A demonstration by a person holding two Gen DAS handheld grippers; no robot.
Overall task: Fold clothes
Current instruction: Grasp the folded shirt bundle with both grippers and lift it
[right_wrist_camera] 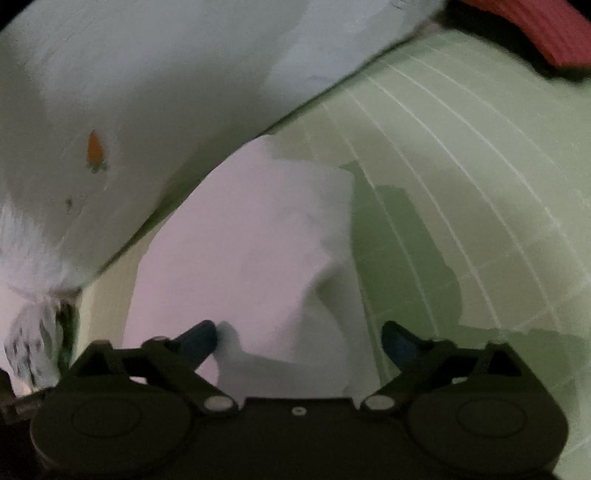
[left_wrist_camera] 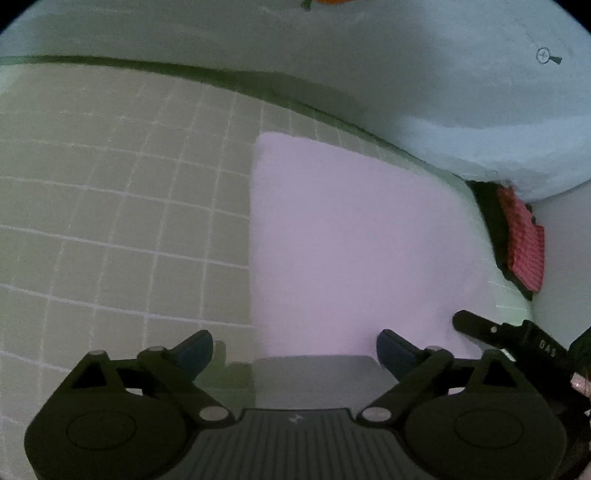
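A folded pale pink cloth lies flat on a green gridded mat. My left gripper hovers over the cloth's near edge, open, with nothing pressed between its blue fingertips. One black finger of the right gripper reaches in at the cloth's right corner. In the right wrist view the same cloth shows a raised, rumpled fold near the camera. My right gripper stands open astride that fold, its left fingertip close against the fabric.
Pale blue-white bedding with a small carrot print borders the mat's far side. A red ribbed item on a black base sits at the mat's corner, also seen in the right wrist view.
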